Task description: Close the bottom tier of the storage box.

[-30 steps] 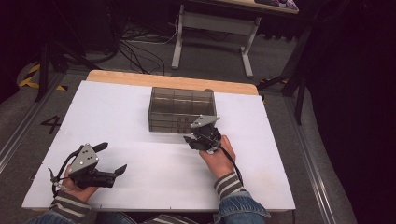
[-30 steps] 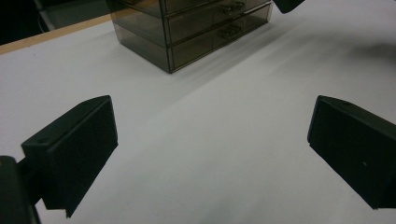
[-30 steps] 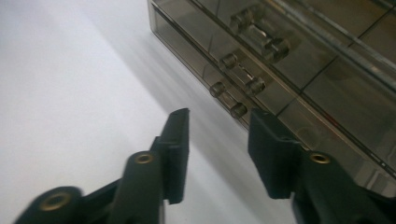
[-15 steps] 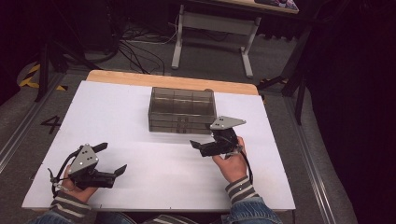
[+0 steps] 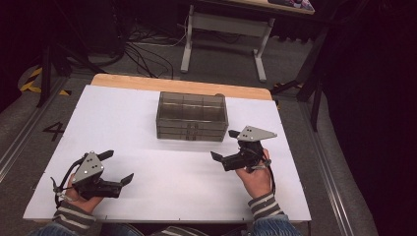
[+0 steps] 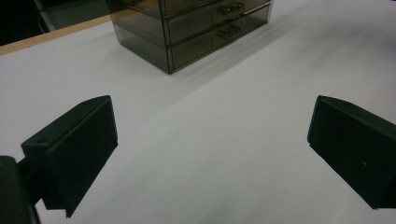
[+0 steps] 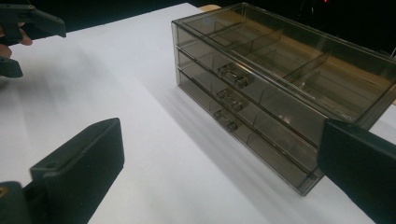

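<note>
A smoked see-through drawer box (image 5: 192,116) stands at the middle back of the white table, its three drawers pushed in. Their small handles (image 7: 231,74) face me. My right gripper (image 5: 223,144) hovers just right of the box's front. Its jaws have just been opening and now stand wide apart with nothing between them; in the right gripper view the box (image 7: 280,93) lies beyond the right gripper (image 7: 219,172). My left gripper (image 5: 119,165) rests near the front left, open and empty. In the left gripper view, bare table lies between the left gripper's (image 6: 210,154) jaws.
The white board (image 5: 147,201) covers the table; a wooden strip (image 5: 177,84) edges its far side. Beyond it are floor cables (image 5: 142,49) and a grey stand (image 5: 223,29). Wide bare board lies between the two grippers and left of the box.
My right gripper has drawn back from the box's front toward the right, and its jaws have spread wide. The left gripper and the box have kept still.
</note>
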`<act>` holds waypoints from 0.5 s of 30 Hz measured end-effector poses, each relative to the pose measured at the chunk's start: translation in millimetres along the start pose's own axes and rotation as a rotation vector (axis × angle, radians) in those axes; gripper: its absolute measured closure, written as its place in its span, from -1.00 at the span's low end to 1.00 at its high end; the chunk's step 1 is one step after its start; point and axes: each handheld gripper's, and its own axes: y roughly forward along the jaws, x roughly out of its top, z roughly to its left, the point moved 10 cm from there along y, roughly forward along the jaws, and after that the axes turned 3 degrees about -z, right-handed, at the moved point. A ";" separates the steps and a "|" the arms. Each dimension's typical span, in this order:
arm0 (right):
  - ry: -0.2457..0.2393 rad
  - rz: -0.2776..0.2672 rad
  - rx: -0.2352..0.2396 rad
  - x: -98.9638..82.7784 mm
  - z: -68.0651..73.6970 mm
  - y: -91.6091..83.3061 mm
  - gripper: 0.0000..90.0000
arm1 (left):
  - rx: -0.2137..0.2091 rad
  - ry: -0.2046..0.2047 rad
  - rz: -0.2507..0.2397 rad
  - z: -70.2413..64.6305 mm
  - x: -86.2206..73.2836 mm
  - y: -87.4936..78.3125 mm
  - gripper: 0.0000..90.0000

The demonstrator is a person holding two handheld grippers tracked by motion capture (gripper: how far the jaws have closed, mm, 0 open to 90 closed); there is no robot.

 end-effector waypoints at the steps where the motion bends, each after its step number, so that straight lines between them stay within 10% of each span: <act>1: 0.003 -0.005 0.001 -0.8 -0.5 -2.2 -0.96 | 0.000 0.000 0.000 0.0 0.0 -0.1 -0.95; 15: -0.004 -0.056 -0.030 -24.9 -10.6 -28.3 -0.98 | 0.002 -0.002 -0.007 0.4 0.6 -0.1 -0.95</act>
